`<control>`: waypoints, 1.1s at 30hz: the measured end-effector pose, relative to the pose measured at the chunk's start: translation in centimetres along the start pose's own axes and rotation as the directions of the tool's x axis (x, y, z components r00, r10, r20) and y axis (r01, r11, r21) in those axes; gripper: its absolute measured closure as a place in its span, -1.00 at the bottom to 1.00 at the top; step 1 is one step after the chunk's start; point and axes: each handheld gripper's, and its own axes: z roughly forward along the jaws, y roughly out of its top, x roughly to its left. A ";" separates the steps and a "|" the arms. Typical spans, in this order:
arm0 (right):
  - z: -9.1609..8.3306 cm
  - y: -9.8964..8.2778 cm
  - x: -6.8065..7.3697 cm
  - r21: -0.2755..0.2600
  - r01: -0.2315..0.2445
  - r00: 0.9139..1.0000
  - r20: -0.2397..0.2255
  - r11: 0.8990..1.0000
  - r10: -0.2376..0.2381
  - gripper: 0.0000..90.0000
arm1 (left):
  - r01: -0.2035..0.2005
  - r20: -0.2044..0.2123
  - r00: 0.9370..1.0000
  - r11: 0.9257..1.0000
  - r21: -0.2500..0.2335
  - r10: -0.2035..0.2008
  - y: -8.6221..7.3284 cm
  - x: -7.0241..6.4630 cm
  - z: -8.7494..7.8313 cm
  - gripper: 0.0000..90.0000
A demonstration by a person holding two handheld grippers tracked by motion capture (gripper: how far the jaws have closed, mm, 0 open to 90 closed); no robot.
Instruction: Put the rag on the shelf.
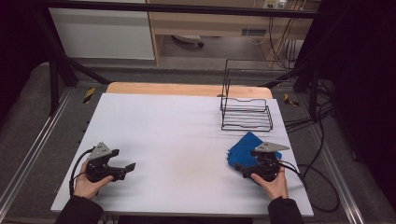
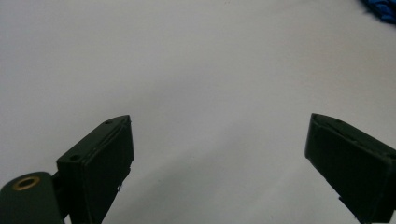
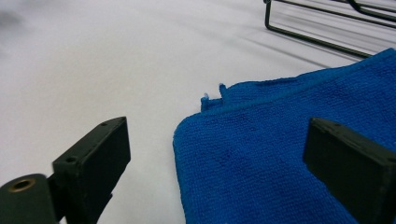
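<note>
Where folded flat at the right front of the white table [image 1: 177, 140]: blue microfibre cloth [image 1: 247, 148], just before the black wire rack [image 1: 246, 113]. Lay directly under and ahead of the right gripper [image 3: 219, 154]; rounded near corner between its jaws, cloth body spreading off toward the rack. Jaws wide apart, gripping nothing, one over bare table, one over cloth. Right hand [image 1: 273, 183] low behind, gripper aimed forward and down. Left gripper [image 1: 122, 169] well apart across the table, likewise wide, empty, held low, pointed toward the cloth.
</note>
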 end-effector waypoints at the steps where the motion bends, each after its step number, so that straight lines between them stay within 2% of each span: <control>1: 0.1 0.1 0.1 0.008 -0.002 1.000 0.004 1.000 0.002 -0.77 | 0.001 -0.001 1.000 1.000 -0.001 -0.001 0.0 0.0 0.0 -0.82; 3: 0.7 0.3 0.4 0.027 0.033 0.999 0.022 0.999 -0.033 -0.58 | 0.002 -0.001 1.000 1.000 -0.001 -0.002 0.0 0.0 0.0 -0.82; 5: 1.1 0.4 0.5 0.035 0.041 0.999 0.027 0.999 -0.042 -0.44 | 0.003 0.000 1.000 1.000 0.001 -0.003 0.0 0.0 0.0 -0.82; 13: 2.6 0.7 1.0 0.087 0.087 0.994 0.054 0.992 -0.092 -0.08 | 0.006 -0.002 1.000 1.000 0.003 -0.006 0.0 0.0 0.0 -0.81; 19: 3.7 0.4 1.0 0.136 0.103 0.991 0.073 0.985 -0.114 0.06 | 0.006 -0.001 1.000 1.000 0.006 -0.006 0.0 0.0 0.1 -0.80; 27: 4.3 0.5 0.8 0.142 0.116 0.987 0.098 0.983 -0.130 0.19 | 0.007 -0.002 1.000 1.000 0.011 -0.007 0.0 0.0 0.1 -0.80; 31: 4.3 0.5 1.0 0.151 0.138 0.981 0.112 0.979 -0.156 0.22 | 0.009 -0.003 1.000 1.000 0.010 -0.009 0.0 0.0 0.1 -0.80; 33: 4.4 0.4 1.0 0.150 0.134 0.982 0.114 0.980 -0.152 0.24 | 0.010 -0.003 1.000 1.000 0.011 -0.010 -0.1 0.0 0.1 -0.79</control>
